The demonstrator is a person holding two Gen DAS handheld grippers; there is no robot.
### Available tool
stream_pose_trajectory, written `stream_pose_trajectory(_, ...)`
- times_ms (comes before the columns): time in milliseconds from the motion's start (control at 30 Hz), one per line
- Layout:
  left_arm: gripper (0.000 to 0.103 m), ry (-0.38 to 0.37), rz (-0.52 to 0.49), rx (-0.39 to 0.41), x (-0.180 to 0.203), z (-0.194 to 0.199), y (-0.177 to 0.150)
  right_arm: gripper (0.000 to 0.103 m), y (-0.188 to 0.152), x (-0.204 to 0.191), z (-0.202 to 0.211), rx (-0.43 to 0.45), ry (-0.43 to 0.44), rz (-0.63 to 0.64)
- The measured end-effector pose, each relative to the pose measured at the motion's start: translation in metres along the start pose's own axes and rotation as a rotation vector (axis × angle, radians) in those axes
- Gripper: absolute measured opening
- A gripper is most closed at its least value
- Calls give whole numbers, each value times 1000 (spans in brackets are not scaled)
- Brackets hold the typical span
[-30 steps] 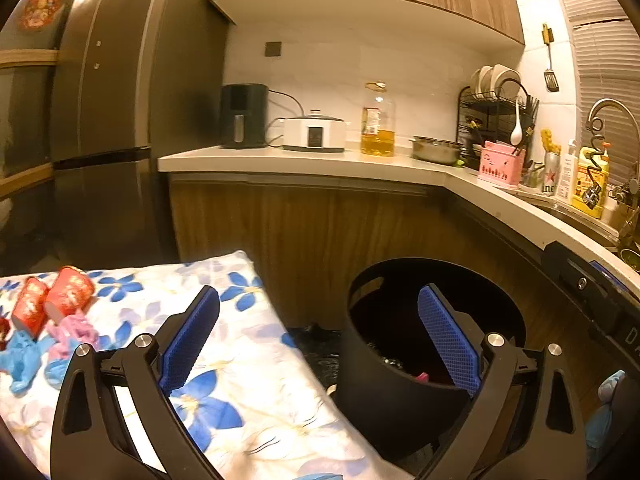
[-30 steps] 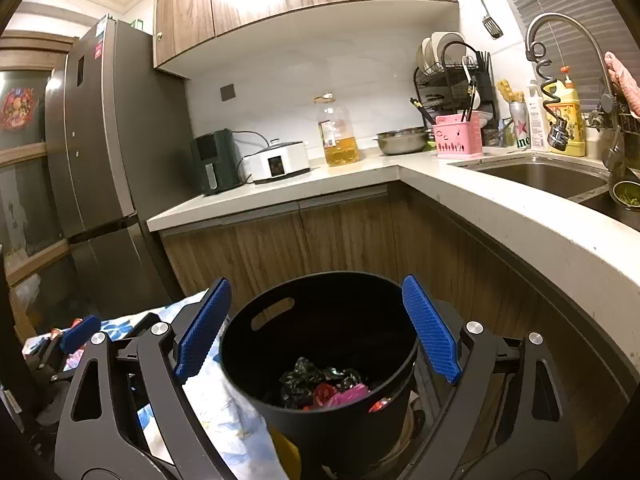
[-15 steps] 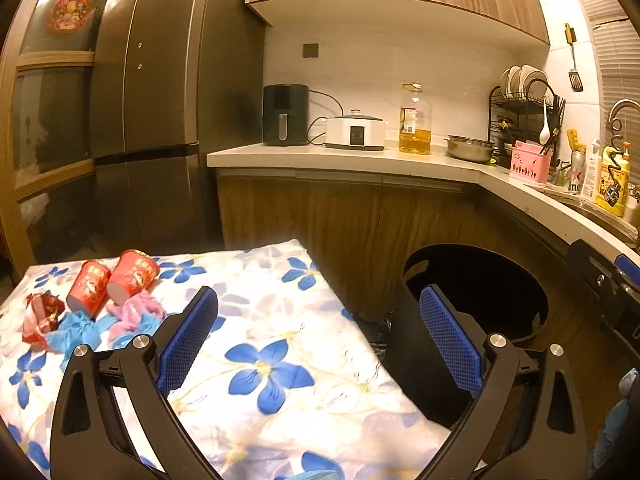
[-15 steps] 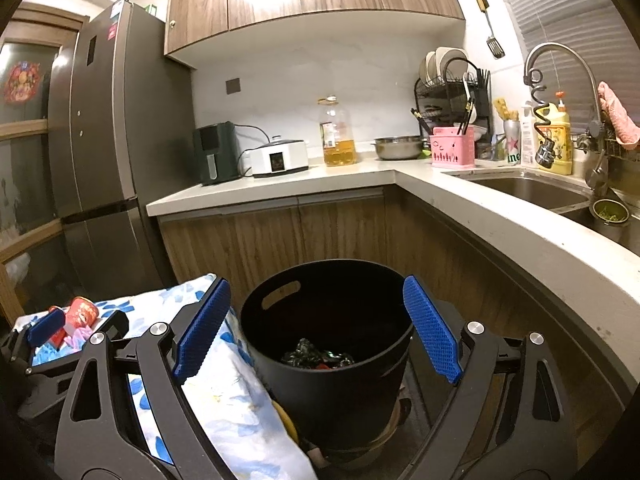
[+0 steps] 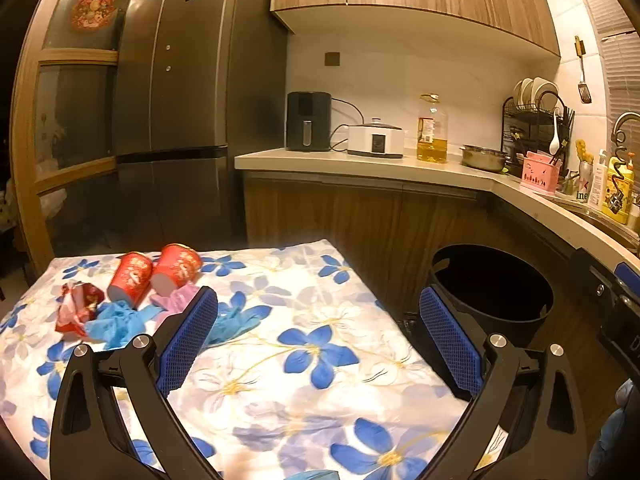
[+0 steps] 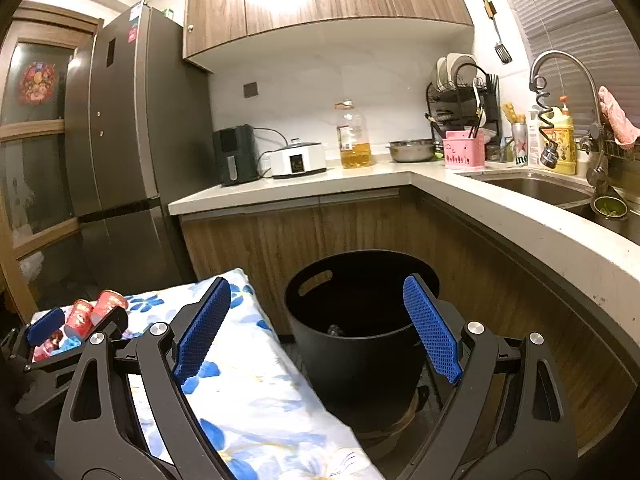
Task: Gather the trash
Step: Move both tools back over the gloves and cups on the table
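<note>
Two red paper cups [image 5: 156, 272] lie on their sides at the far left of the flower-patterned table [image 5: 312, 360], with a red wrapper [image 5: 76, 312], blue crumpled gloves [image 5: 120, 320] and a pink scrap [image 5: 180, 294] beside them. My left gripper [image 5: 316, 338] is open and empty above the table, short of this trash. The black trash bin [image 6: 360, 328] stands on the floor right of the table. My right gripper [image 6: 316, 328] is open and empty, held above and in front of the bin. The cups also show in the right wrist view [image 6: 96, 312].
A dark fridge [image 5: 180, 120] stands behind the table. The L-shaped counter [image 6: 460, 192] carries an air fryer [image 5: 308, 126], cooker, oil bottle, steel bowl, dish rack and sink [image 6: 532, 190]. Wooden cabinets close in the bin from behind and from the right.
My left gripper has swung left from the bin to over the table, bringing the trash pile closer. My right gripper has drawn back and up from the bin. Both stayed open.
</note>
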State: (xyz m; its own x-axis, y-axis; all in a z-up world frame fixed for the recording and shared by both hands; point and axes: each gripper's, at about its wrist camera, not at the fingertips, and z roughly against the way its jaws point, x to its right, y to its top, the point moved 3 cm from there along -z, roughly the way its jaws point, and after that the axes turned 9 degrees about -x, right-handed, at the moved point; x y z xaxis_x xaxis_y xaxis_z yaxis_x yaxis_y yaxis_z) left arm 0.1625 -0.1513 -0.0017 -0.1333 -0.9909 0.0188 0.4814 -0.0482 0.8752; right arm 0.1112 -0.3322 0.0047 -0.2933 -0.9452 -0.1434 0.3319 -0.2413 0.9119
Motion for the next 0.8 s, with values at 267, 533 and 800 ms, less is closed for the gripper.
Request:
stream_pose_trajectory(267,97,44,59,4,-40,12,-6,87,-9,-35,6,-6,48,19)
stream_pose_trajectory(533,97,92,99,5,-75,18,-12,87,-15,-71,3,-17,101,54)
stream_pose_trajectory(800,97,149,144,-2,-109,13,-17,87,-24,-102,-7,-34,136,79)
